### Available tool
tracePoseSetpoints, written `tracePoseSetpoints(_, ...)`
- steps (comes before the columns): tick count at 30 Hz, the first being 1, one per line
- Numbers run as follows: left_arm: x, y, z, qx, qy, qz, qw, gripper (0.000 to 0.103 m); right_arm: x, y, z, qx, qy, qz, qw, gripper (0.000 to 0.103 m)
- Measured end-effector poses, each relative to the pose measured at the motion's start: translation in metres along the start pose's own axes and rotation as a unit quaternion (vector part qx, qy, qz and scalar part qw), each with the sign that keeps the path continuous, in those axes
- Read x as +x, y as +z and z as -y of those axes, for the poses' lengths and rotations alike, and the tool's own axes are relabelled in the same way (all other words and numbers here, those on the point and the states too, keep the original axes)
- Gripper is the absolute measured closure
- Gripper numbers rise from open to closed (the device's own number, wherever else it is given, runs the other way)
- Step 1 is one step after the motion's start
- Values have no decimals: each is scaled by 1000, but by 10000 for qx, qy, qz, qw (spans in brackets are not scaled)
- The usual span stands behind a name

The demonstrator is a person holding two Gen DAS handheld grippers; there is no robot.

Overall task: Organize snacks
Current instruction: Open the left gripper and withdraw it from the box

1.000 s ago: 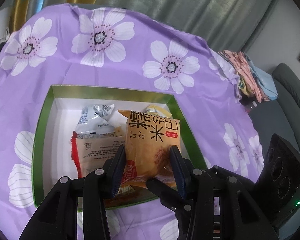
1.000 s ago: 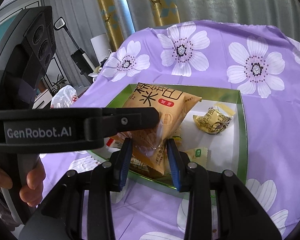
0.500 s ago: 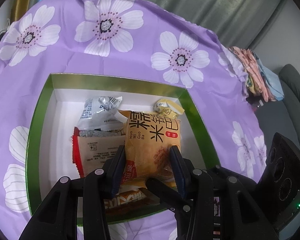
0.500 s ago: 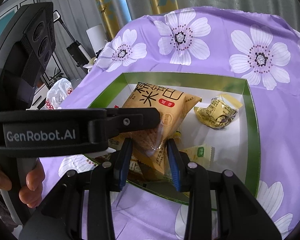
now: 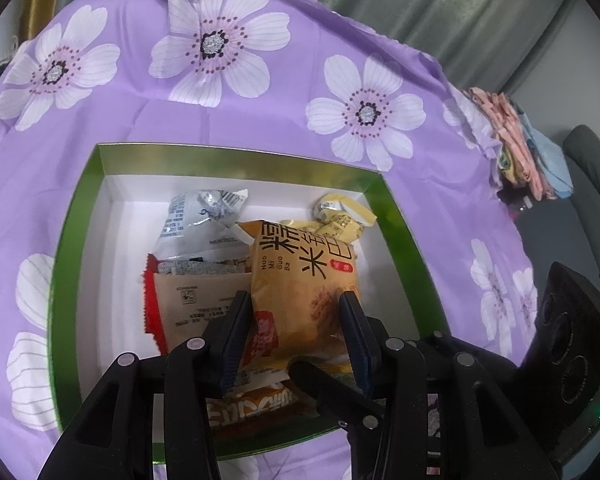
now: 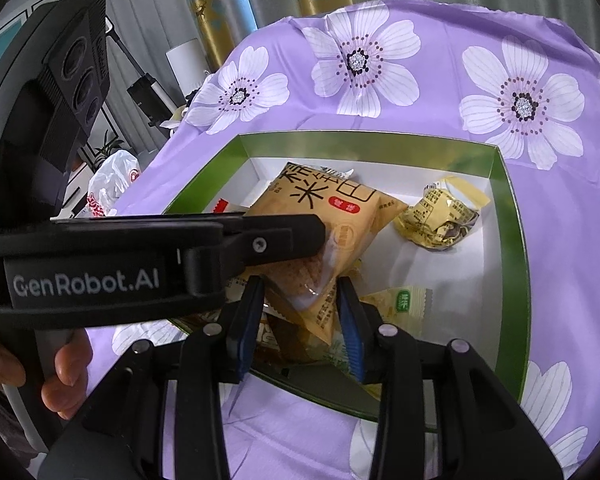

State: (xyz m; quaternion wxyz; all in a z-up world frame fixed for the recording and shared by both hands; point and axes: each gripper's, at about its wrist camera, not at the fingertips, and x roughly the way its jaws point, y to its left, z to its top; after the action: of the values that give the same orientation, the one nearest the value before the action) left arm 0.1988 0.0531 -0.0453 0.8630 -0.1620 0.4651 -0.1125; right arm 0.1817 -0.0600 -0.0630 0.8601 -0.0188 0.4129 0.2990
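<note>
An orange rice-cracker packet (image 5: 300,284) with black Chinese characters hangs over the green box (image 5: 76,216). My left gripper (image 5: 296,308) is shut on its lower part. My right gripper (image 6: 300,296) is shut on the same packet (image 6: 324,216) from another side, and the left gripper's finger (image 6: 260,236) crosses that view. Inside the box lie a silver packet (image 5: 200,220), a brown packet with red edges (image 5: 188,308), a yellow crumpled packet (image 5: 340,216) and a small green-label packet (image 6: 404,300).
The box (image 6: 512,240) sits on a purple tablecloth with white flowers (image 5: 220,52). Folded cloths (image 5: 524,148) lie at the table's far right edge. A white plastic bag (image 6: 112,188) and a curtain stand beyond the table's left side.
Both grippers have moved forward over the box with the orange packet held between them. The box has come closer and lower in both views.
</note>
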Motion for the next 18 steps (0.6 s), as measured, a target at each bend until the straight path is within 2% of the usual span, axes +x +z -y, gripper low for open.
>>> tracePoseSetpoints(2, -3, 1, 1, 17, 116, -11, 9999, 57, -3, 2, -3, 14, -17, -23, 10000, 59)
tracePoseSetpoints(3, -7, 1, 2, 61, 275, -30, 9996, 52, -5, 2, -4, -22, -51, -14, 10000, 56)
tracePoseSetpoints(5, -15, 1, 4, 128, 403, 8, 9991, 43, -13, 3, -10, -89, -178, 26, 9998, 44)
tracePoseSetpoints(8, -38, -2, 12, 278, 637, 111, 9975, 28, -29, 3, -16, -116, -243, 127, 9996, 37)
tracePoseSetpoints(14, -88, -11, 26, 496, 1001, 314, 9932, 23, -79, 6, -34, -247, -677, 446, 9964, 9)
tracePoseSetpoints(18, -123, -22, 40, 625, 1198, 462, 9898, 20, -118, 9, -46, -296, -924, 670, 9930, 0)
